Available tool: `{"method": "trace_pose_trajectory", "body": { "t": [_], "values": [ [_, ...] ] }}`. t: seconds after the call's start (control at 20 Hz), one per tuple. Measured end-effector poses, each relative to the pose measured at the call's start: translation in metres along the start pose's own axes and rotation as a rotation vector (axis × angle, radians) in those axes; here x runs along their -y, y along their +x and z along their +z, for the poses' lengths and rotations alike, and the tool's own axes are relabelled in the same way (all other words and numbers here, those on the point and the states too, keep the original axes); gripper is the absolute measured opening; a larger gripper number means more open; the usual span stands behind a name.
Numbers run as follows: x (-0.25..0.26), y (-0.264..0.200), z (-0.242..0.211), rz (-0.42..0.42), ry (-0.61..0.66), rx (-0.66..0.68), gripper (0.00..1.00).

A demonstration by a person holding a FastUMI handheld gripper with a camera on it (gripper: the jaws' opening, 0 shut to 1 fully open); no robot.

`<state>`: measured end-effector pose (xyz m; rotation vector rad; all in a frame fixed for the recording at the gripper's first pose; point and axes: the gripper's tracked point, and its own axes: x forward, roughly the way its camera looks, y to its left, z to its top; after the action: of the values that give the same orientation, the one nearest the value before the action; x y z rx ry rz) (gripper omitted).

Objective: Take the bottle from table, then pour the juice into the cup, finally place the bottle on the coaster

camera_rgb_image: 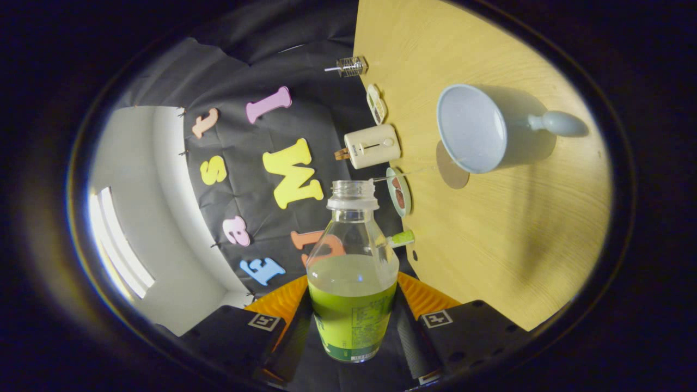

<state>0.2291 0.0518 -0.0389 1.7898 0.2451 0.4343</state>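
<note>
Hand-held gripper (353, 321) clamps the uncapped clear green-labelled juice bottle (353, 294), rolled sideways, mouth toward the pale-blue mug (479, 130) mid-worktop for pouring.

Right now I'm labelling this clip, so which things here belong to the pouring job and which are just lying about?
Job:
- clear plastic bottle with green label, uncapped, gripped between the claw fingers
- pale blue cup
- round brown coaster

Lying about:
- cream toaster
- two small plates of food
- clear glass jar
</note>
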Motion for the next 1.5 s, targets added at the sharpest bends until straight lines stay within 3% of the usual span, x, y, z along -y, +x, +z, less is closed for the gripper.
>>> {"method": "trace_pose_trajectory", "body": {
  "t": [0.65,1.5],
  "values": [
    [-0.012,-0.002,0.005,0.062,0.138,-0.009,0.79],
    [-0.015,-0.002,0.007,0.100,0.223,-0.047,0.79]
  ]
}}
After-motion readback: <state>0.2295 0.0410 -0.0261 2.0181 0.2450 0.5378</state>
